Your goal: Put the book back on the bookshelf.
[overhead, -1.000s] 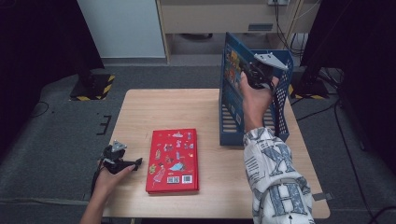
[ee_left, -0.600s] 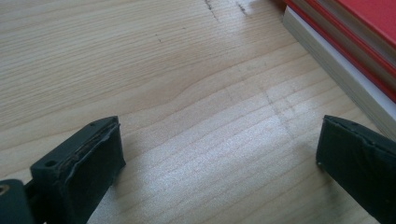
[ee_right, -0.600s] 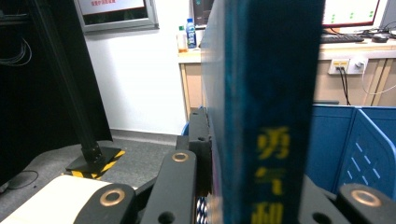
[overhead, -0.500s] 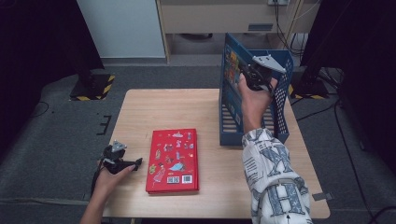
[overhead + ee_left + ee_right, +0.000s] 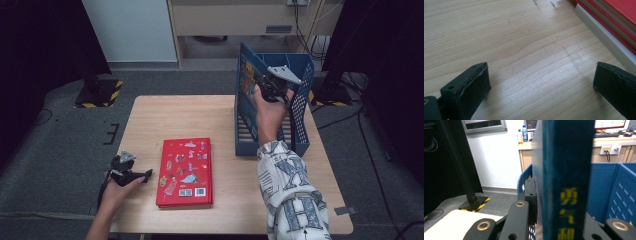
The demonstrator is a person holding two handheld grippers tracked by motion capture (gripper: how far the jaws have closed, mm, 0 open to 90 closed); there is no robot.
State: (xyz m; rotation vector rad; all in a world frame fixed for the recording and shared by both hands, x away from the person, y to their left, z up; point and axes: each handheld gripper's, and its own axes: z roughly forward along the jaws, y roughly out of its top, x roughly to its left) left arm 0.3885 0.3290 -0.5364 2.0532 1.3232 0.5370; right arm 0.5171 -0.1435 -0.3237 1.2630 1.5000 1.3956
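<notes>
A red book (image 5: 184, 171) with small pictures on its cover lies flat on the wooden table (image 5: 190, 115); its page edge (image 5: 609, 32) runs past my left gripper's jaws. My left gripper (image 5: 131, 174) rests open on the table just left of the book, nothing between its jaws (image 5: 539, 82). A blue book (image 5: 247, 75) with yellow lettering stands upright inside the blue file rack (image 5: 299, 105). My right gripper (image 5: 267, 87) is shut on this blue book (image 5: 564, 177), holding it by its spine edge at the rack's left wall.
The rack has mesh sides (image 5: 624, 195) and stands at the table's back right. A black stand with a yellow-striped base (image 5: 97, 90) is on the floor at the left. Cabinets (image 5: 230, 20) stand behind the table. The person's patterned sleeve (image 5: 292, 200) crosses the table's right front.
My right gripper has shifted slightly left and down with the blue book in the rack. The left gripper and the red book have not moved.
</notes>
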